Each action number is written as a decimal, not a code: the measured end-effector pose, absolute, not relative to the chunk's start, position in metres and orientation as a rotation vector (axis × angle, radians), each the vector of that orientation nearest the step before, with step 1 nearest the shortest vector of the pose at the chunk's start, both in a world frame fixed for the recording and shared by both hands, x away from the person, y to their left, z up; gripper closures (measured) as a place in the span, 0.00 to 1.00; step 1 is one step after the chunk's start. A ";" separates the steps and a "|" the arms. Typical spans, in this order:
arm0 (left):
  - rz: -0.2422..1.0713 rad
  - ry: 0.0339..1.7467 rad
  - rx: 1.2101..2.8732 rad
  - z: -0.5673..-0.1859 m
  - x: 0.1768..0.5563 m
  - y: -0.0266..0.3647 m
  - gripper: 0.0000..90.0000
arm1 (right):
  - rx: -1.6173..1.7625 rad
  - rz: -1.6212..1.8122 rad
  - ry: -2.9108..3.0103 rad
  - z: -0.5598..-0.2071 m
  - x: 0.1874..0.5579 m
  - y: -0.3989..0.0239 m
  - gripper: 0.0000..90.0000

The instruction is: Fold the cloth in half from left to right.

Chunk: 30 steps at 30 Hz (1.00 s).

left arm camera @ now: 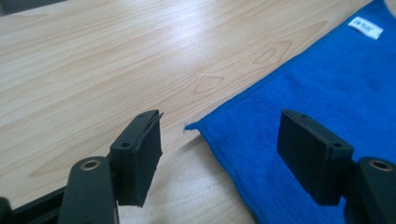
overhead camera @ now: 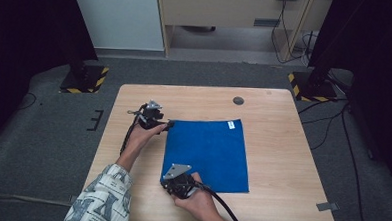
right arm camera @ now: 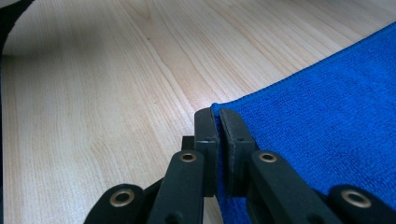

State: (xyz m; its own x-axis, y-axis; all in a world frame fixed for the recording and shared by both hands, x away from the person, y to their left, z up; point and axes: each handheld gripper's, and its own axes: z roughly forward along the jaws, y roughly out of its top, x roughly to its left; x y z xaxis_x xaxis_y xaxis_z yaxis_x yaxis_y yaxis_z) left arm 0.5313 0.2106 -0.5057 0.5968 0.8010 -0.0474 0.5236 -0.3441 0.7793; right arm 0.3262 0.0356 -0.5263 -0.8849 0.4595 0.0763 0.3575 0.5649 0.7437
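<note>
Blue terry cloth (overhead camera: 207, 153) lies flat; right hand-held gripper (right arm camera: 218, 122) pinches its corner, left hand-held gripper (left arm camera: 219, 140) gapes.

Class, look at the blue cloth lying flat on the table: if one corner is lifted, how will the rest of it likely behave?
The blue cloth looks like thin, soft towelling, so it will probably droop and fold rather than stay flat. It seems light, as the right tool pinches just a corner's edge. Its fuzzy pile should grip the pads, and it may drag rather than slide on the wooden table.
</note>
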 end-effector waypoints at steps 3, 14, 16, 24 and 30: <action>0.448 1.064 2.021 -0.512 0.535 0.209 0.37 | 0.684 1.229 2.668 -0.526 0.324 0.036 0.96; 0.433 1.089 2.074 -0.531 0.541 0.205 0.37 | 0.659 1.242 2.669 -0.525 0.323 0.037 0.96; 0.433 1.095 2.086 -0.534 0.541 0.204 0.39 | 0.654 1.241 2.671 -0.525 0.322 0.036 0.96; 0.404 1.079 2.092 -0.531 0.539 0.201 0.79 | 0.647 1.247 2.665 -0.522 0.322 0.034 0.96; 0.389 1.076 2.100 -0.526 0.536 0.197 0.95 | 0.640 1.244 2.660 -0.521 0.321 0.034 0.96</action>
